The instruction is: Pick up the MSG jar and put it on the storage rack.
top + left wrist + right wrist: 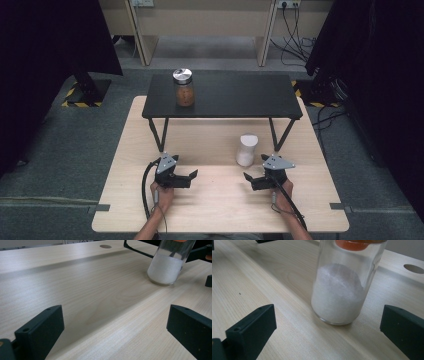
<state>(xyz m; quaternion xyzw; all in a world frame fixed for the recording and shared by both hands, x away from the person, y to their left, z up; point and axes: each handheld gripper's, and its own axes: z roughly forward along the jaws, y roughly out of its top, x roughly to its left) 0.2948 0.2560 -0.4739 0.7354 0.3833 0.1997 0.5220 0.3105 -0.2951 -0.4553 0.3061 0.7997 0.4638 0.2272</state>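
The jar of white powder (pixel 246 149) stands upright on your pale wooden tabletop (pixel 215 200), right of centre, just beyond your right claw (pixel 254 179), which is spread wide and empty. Your left claw (pixel 187 178) is likewise released, well apart from the jar. Grey carpet surrounds the tabletop. The right gripper view shows an orange stopper (pixel 354 244) in the jar. In the high view, a black shelf (pixel 225 97) spans the far side, carrying a metal-lidded jar of brown contents (pixel 183 87) at its left.
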